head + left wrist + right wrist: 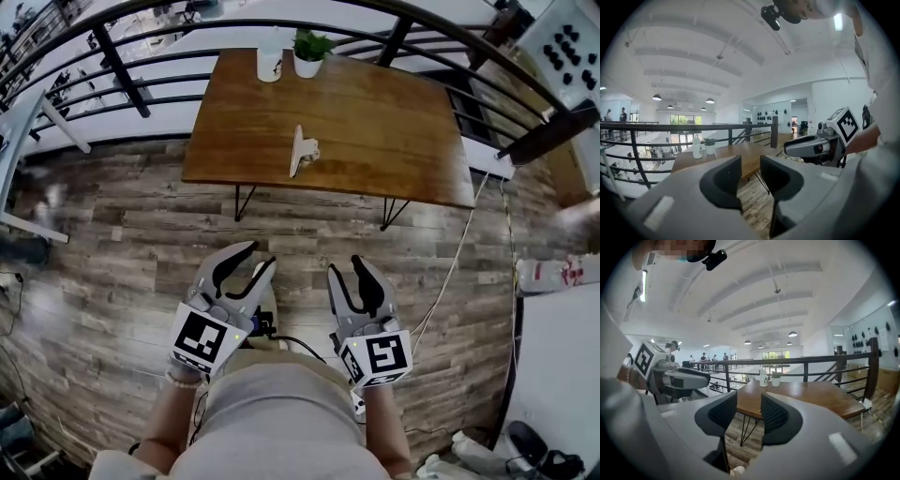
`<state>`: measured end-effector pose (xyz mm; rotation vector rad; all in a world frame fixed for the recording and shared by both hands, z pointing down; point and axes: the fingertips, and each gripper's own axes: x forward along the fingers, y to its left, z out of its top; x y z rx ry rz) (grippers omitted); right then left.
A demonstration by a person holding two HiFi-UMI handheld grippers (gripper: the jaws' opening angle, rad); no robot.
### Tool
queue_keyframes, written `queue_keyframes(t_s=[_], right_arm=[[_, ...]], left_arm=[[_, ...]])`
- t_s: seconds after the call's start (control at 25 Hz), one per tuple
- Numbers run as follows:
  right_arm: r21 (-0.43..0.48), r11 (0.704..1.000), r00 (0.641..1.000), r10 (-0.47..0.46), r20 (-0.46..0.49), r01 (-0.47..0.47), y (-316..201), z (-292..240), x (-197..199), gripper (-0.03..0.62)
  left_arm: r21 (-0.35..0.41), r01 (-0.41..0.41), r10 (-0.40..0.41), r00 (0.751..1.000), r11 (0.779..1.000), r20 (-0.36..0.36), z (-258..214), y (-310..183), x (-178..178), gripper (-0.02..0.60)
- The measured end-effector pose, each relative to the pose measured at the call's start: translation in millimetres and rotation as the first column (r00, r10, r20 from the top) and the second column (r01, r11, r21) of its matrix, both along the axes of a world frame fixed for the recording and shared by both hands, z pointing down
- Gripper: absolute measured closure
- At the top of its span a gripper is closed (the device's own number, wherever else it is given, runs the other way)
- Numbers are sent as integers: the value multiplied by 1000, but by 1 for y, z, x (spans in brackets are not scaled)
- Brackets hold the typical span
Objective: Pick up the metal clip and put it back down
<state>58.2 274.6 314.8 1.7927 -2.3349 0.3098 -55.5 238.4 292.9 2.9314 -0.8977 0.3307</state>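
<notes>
The metal clip point(302, 150) lies near the middle of the brown wooden table point(394, 122), its handles pointing up. Both grippers hang over the plank floor close to the person's body, well short of the table's near edge. My left gripper point(262, 255) is open by a narrow gap with nothing between its jaws, as the left gripper view point(750, 161) also shows. My right gripper point(344, 266) stands the same way, a narrow empty gap between its pads point(749, 399). I cannot make out the clip in either gripper view.
A white bottle point(269, 58) and a small potted plant point(307, 56) stand at the table's far edge. A black railing point(122, 70) runs behind the table. A white cable point(450, 272) trails over the floor at the right. Shoes and bags lie at the lower right.
</notes>
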Motion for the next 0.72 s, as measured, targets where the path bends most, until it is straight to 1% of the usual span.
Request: queue_keyframes(t_s=[0.24, 0.4, 0.72], right_arm=[[-12, 1000, 1000, 0, -3, 0, -66, -4, -4, 425], [-27, 1000, 1000, 10, -12, -11, -104, -5, 0, 425], [-52, 996, 997, 70, -19, -71, -170, 0, 11, 427]], left_arm=[[-8, -16, 17, 1000, 1000, 10, -2, -69, 1, 464], [-32, -29, 30, 1000, 999, 6, 1, -110, 6, 464], [-50, -78, 78, 997, 996, 5, 7, -182, 15, 465]])
